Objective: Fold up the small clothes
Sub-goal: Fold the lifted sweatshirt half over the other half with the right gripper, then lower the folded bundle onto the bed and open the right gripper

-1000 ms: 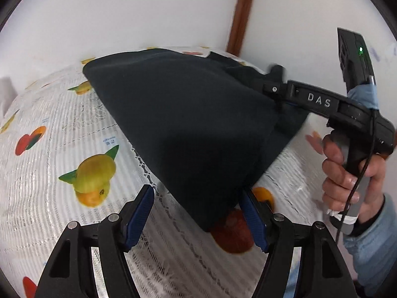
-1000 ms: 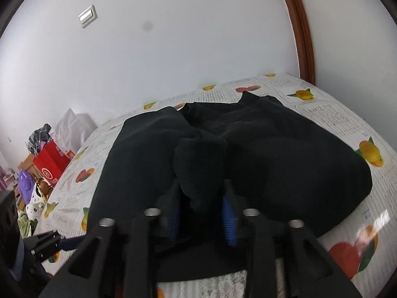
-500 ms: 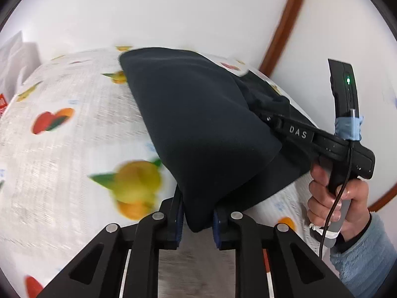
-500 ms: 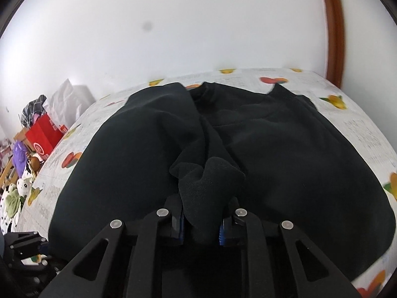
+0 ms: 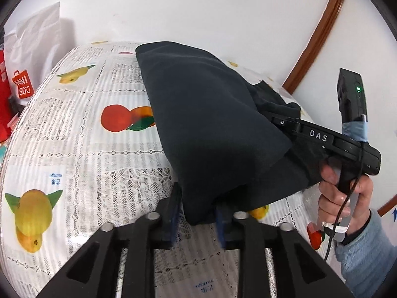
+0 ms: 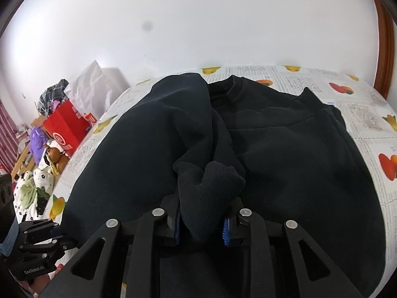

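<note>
A black sweatshirt point(image 6: 285, 149) lies on a table with a fruit-print lace cloth point(image 5: 74, 144). My left gripper point(image 5: 198, 217) is shut on a lower corner of the sweatshirt point(image 5: 211, 129) and holds that side lifted and folded over. My right gripper point(image 6: 202, 226) is shut on a bunched sleeve cuff of the same sweatshirt, above the garment's body. The right gripper's body and the hand holding it show in the left wrist view point(image 5: 347, 149) at the right. The neckline point(image 6: 233, 87) faces the far wall.
A white wall runs behind the table. A red Miniso bag point(image 5: 17, 92) and a white bag point(image 5: 37, 32) stand left of the table. Clutter and a red box point(image 6: 67, 126) lie on the floor at the left. A brown door frame point(image 5: 315, 39) is at the right.
My left gripper closed on the sweatshirt's corner and lifted it, swinging leftward. My right gripper kept its hold on the cuff and carried it further over the garment.
</note>
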Motion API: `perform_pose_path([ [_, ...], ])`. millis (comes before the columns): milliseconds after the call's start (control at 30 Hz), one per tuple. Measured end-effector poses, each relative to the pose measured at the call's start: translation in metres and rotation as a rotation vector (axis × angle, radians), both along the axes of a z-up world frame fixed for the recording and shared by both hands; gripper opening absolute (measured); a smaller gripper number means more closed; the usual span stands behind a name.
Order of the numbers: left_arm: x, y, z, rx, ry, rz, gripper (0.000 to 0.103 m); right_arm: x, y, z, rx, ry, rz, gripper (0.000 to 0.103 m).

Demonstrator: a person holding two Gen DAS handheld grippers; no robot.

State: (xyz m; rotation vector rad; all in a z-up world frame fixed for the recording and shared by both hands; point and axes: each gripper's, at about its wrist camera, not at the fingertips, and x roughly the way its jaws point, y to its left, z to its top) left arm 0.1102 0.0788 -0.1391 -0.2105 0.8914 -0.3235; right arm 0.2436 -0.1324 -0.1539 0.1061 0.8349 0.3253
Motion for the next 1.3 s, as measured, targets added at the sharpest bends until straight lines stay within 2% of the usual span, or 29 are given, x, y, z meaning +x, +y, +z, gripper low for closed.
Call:
perform_pose_path([
  [33,0.002,-0.002,0.000,0.001,-0.007,-0.010,0.049,0.000,-0.001,0.000,-0.001,0.002,-0.006,0.037],
  [67,0.004,-0.006,0.000,0.011,-0.011,-0.016,0.062,0.002,0.000,0.001,0.005,0.004,-0.009,0.048],
  [100,0.005,-0.013,-0.001,0.024,-0.014,-0.022,0.062,0.003,-0.001,0.000,0.021,0.010,-0.017,0.057],
  [167,0.021,-0.024,-0.007,0.057,0.007,-0.011,0.062,0.010,0.001,-0.003,0.054,0.015,-0.032,0.061],
  [200,0.027,-0.031,-0.013,0.111,0.037,0.011,0.060,0.014,0.002,-0.005,0.072,0.019,-0.044,0.061],
  [233,0.027,-0.032,-0.012,0.139,0.011,0.021,0.060,0.019,0.004,-0.008,0.095,0.022,-0.060,0.061],
  [267,0.026,-0.038,-0.014,0.179,0.000,0.029,0.058,0.022,0.005,-0.010,0.108,0.027,-0.072,0.057],
  [300,0.025,-0.041,-0.014,0.197,-0.004,0.035,0.057,0.026,0.006,-0.012,0.126,0.032,-0.079,0.039],
  [367,0.024,-0.041,-0.014,0.191,-0.003,0.061,0.055,0.029,0.008,-0.008,0.122,0.004,-0.078,0.019],
  [400,0.023,-0.039,-0.015,0.189,-0.003,0.072,0.053,0.028,0.007,-0.001,0.099,-0.022,-0.072,0.016],
  [500,0.026,-0.039,-0.013,0.191,-0.005,0.080,0.052,0.009,-0.017,0.026,0.122,-0.146,-0.067,0.011],
  [567,0.024,-0.039,-0.013,0.202,-0.011,0.078,0.053,-0.019,-0.048,0.049,0.141,-0.264,-0.120,0.010],
  [633,0.024,-0.041,-0.015,0.204,-0.013,0.070,0.053,-0.040,-0.072,0.055,0.133,-0.306,-0.177,0.010],
  [667,0.024,-0.041,-0.014,0.211,-0.017,0.065,0.053,-0.048,-0.083,0.052,0.129,-0.303,-0.198,0.010],
  [767,0.021,-0.044,-0.014,0.231,-0.025,0.065,0.054,-0.054,-0.096,0.017,0.052,-0.179,-0.213,0.010],
  [833,0.019,-0.048,-0.012,0.225,-0.026,0.061,0.054,-0.052,-0.097,-0.003,0.039,-0.110,-0.214,0.013],
  [867,0.026,-0.054,-0.013,0.215,-0.037,0.044,0.052,-0.051,-0.099,-0.006,0.057,-0.097,-0.215,0.016],
  [933,0.015,-0.062,-0.005,0.191,-0.069,-0.002,0.056,-0.049,-0.101,-0.005,0.104,-0.098,-0.223,0.024],
  [967,0.012,-0.071,-0.001,0.185,-0.081,-0.025,0.061,-0.047,-0.102,-0.003,0.115,-0.094,-0.227,0.039],
  [1000,0.012,-0.077,0.001,0.192,-0.084,-0.035,0.061,-0.042,-0.101,-0.002,0.123,-0.087,-0.227,0.051],
  [1100,0.021,-0.096,-0.004,0.204,-0.051,-0.040,0.061,-0.025,-0.097,-0.003,0.141,-0.056,-0.213,0.053],
  [1133,0.022,-0.099,-0.007,0.212,-0.038,-0.035,0.061,-0.021,-0.095,-0.005,0.125,-0.043,-0.222,0.052],
  [1167,0.024,-0.101,-0.010,0.225,-0.026,-0.033,0.062,-0.015,-0.092,-0.008,0.119,-0.032,-0.233,0.043],
  [1200,0.025,-0.104,-0.014,0.239,-0.018,-0.026,0.063,-0.011,-0.092,-0.009,0.129,-0.031,-0.234,0.021],
  [1233,0.023,-0.106,-0.015,0.244,-0.029,-0.020,0.064,-0.010,-0.090,-0.009,0.135,-0.027,-0.228,0.013],
  [1300,0.021,-0.108,-0.015,0.258,-0.028,-0.010,0.064,-0.007,-0.089,-0.002,0.129,-0.046,-0.196,0.008],
])
